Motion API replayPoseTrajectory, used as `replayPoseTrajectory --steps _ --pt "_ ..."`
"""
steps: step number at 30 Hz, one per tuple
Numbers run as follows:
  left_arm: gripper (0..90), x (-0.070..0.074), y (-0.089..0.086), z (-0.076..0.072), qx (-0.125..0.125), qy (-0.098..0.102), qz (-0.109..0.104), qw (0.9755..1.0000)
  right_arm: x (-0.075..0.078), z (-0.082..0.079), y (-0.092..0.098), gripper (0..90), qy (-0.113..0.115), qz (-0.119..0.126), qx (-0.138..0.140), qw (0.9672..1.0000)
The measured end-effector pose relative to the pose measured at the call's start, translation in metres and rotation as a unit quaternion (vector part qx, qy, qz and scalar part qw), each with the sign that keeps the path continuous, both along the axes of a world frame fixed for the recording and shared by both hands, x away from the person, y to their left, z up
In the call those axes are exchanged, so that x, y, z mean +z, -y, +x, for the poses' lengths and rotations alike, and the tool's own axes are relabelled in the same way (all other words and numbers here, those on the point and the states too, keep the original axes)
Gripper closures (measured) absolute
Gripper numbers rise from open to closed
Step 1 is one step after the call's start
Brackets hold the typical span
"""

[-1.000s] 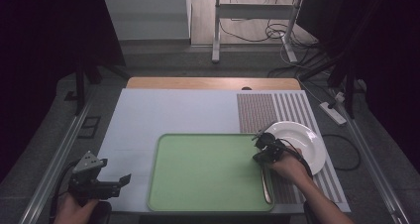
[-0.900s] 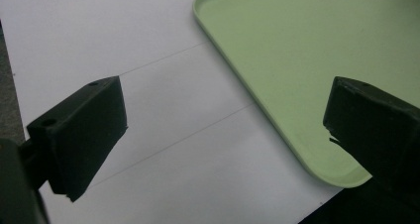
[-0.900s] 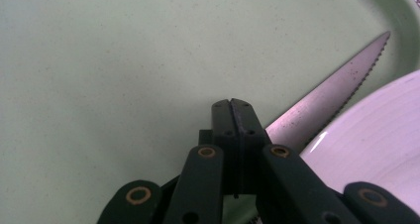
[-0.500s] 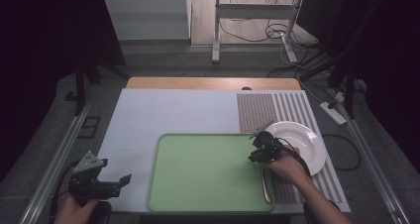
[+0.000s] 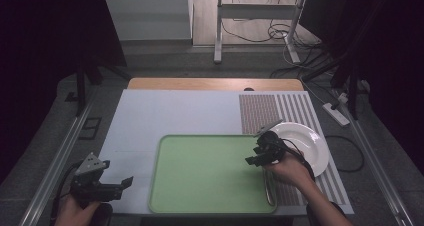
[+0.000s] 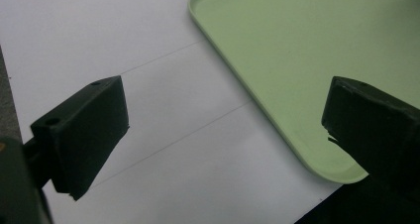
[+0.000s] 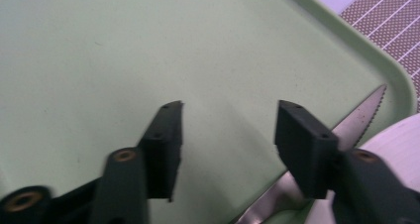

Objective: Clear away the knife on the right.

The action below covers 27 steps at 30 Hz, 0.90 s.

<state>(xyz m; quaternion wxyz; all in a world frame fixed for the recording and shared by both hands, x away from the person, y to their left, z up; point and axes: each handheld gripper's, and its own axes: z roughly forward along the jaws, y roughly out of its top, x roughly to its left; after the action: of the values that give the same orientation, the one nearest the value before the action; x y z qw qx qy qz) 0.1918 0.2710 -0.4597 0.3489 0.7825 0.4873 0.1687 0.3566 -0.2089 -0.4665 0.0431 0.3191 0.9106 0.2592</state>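
Knife of bright steel with a serrated blade (image 7: 357, 119) lies flat inside the pale green plastic tray (image 5: 200, 176), along the tray's right wall, its toothed tip pointing toward the far right corner; from above it shows as a thin shiny strip (image 5: 268, 186) near the person's right hand. The right tool (image 7: 228, 140) hangs over the tray with its black jaws spread apart and nothing between them, the knife just to one side of the right jaw. Beside the tray, on a brown striped mat, sits a round white ceramic plate (image 5: 310, 141), close to the tray's right edge. The left tool (image 5: 112, 186) is held low at the near left corner of the white table (image 5: 175, 111), jaws wide apart and empty, the tray's near left corner visible between them (image 6: 297, 85). I would judge the knife light, stiff and slippery, lying too flat for an easy pinch; the handle end looks the safer place to take hold, away from the teeth, though that end is mostly hidden under the tool and hand.
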Motion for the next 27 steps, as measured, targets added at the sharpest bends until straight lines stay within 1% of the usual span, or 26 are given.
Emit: replayPoseTrajectory --steps 3,6,8,10,12,15,17,21,27 --pt "4.3 0.0 0.0 0.0 -0.001 0.0 0.0 1.0 0.002 -0.004 0.001 29.8 0.008 0.003 -0.007 0.9999" --pt "4.3 0.0 0.0 0.0 -0.001 0.0 0.0 1.0 0.003 -0.007 0.003 18.5 0.015 0.004 -0.013 0.9998" --pt "4.3 0.0 0.0 0.0 -0.001 0.0 0.0 1.0 0.003 -0.01 0.005 11.6 0.028 0.002 -0.019 0.9994" --pt "4.3 0.0 0.001 0.0 -0.002 0.0 0.001 1.0 0.002 -0.012 0.007 7.5 0.037 0.001 -0.024 0.999" --pt "4.3 0.0 0.001 0.0 -0.003 0.001 0.002 1.0 0.001 -0.014 0.009 1.9 0.043 0.006 -0.028 0.9987" --pt "4.4 0.0 0.001 0.0 -0.003 0.0 0.002 1.0 0.001 -0.016 0.012 0.5 0.04 0.016 -0.029 0.9986" --pt "4.3 0.0 0.001 0.0 -0.003 0.001 0.002 1.0 0.0 -0.016 0.013 0.4 0.04 0.018 -0.027 0.9987" --pt "4.4 0.0 0.001 0.0 -0.003 0.001 0.002 1.0 0.0 -0.019 0.017 0.3 0.043 0.017 -0.027 0.9986" --pt "4.4 0.0 0.001 0.0 -0.004 0.001 0.003 1.0 0.001 -0.027 0.027 0.3 0.047 0.018 -0.038 0.998"
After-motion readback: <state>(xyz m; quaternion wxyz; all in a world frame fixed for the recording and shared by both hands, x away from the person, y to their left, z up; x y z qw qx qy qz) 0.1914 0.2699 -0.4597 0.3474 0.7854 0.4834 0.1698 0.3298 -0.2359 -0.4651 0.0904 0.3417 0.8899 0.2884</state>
